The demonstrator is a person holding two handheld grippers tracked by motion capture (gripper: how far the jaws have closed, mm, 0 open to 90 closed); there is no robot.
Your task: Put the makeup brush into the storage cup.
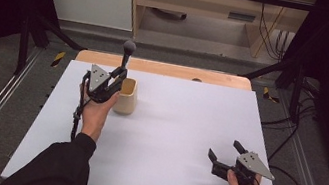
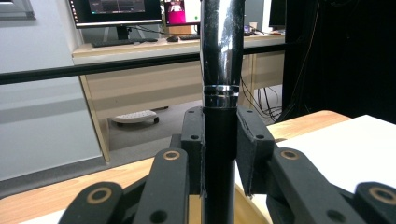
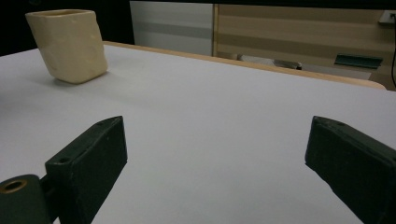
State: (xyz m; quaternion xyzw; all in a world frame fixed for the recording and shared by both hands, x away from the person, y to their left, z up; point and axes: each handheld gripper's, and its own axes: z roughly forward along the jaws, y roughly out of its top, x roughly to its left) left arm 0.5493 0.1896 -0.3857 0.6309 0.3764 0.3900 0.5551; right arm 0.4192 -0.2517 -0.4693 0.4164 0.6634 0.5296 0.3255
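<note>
Left tool [image 1: 118,75]: jaws closed on the black handle of a makeup brush [image 1: 127,55], which stands nearly upright, its dark rounded head above the tool and its lower end passing down between the pads; in the left gripper view the pads [image 2: 193,140] press on both sides of the black shaft [image 2: 219,158], with a chrome ferrule just above the grip; the brush thus sits in the left tool, raised off the surface. Just beside this tool, on its right in the high view, stands a cream-coloured cup [image 1: 127,96], open at the top, resting on the white surface [image 1: 170,139]; the brush's lower end is at the cup's near-left rim, though whether it touches cannot be told. The left hand [image 1: 96,111] and a dark sleeve [image 1: 58,168] run back from the tool toward the near edge.

Right tool [image 1: 224,152]: jaws wide apart, nothing between them; it is held low over the surface near the near-right corner, well apart from the cup and the left tool; in the right gripper view the cup [image 3: 69,44] lies far ahead and to the left of its jaws, with bare surface between.
</note>
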